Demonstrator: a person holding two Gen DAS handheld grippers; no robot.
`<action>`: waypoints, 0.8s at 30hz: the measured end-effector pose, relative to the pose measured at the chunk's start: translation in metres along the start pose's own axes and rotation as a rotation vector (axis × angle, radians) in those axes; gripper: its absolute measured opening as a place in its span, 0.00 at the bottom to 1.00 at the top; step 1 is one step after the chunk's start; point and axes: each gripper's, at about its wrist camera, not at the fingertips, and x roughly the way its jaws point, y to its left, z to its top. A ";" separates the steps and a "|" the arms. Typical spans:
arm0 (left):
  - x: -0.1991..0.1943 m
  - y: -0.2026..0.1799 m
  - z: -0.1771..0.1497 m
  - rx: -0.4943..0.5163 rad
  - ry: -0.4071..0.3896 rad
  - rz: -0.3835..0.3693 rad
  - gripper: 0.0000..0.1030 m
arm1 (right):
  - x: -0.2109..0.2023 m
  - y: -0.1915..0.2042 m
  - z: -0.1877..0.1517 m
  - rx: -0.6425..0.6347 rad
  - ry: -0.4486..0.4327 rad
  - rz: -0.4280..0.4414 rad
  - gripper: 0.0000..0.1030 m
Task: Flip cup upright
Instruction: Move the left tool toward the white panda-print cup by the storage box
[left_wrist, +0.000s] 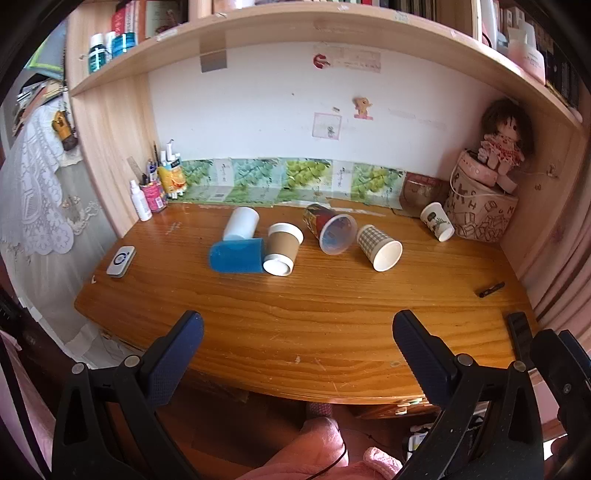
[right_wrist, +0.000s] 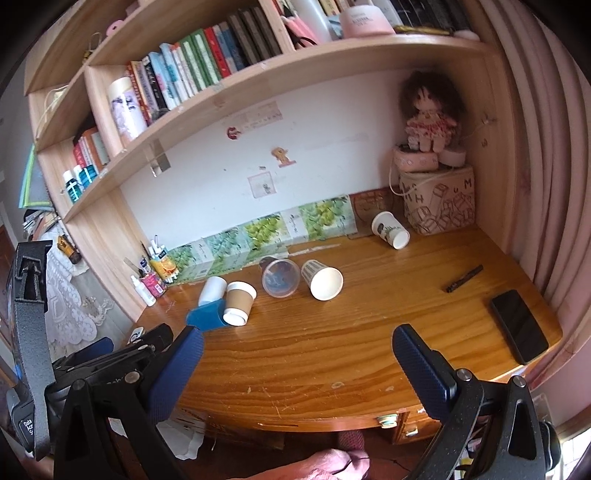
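Several cups lie on their sides on the wooden desk (left_wrist: 295, 317): a white cup (left_wrist: 242, 222), a blue cup (left_wrist: 237, 255), a brown-sleeved paper cup (left_wrist: 283, 248), a clear plastic cup (left_wrist: 334, 230), a checked paper cup (left_wrist: 379, 247) and a printed white cup (left_wrist: 437, 220) at the back right. They also show in the right wrist view, such as the checked cup (right_wrist: 322, 278) and the brown cup (right_wrist: 238, 302). My left gripper (left_wrist: 297, 332) is open and empty above the desk's front edge. My right gripper (right_wrist: 297, 345) is open and empty, also near the front edge.
A black phone (right_wrist: 519, 325) and a dark pen (right_wrist: 464, 278) lie at the desk's right. A patterned box (left_wrist: 480, 214) with a doll (left_wrist: 504, 140) stands in the back right corner. Bottles and a pen pot (left_wrist: 155, 194) stand back left. A white device (left_wrist: 121, 260) lies at the left edge.
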 end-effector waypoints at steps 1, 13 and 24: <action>0.002 -0.003 0.001 0.004 0.005 -0.003 0.99 | 0.002 -0.002 0.001 0.003 0.006 -0.007 1.00; 0.060 -0.056 0.041 0.104 0.091 -0.065 0.99 | 0.050 -0.047 0.043 0.093 0.069 -0.116 1.00; 0.132 -0.129 0.104 0.134 0.165 -0.176 0.99 | 0.104 -0.124 0.114 0.181 0.028 -0.239 1.00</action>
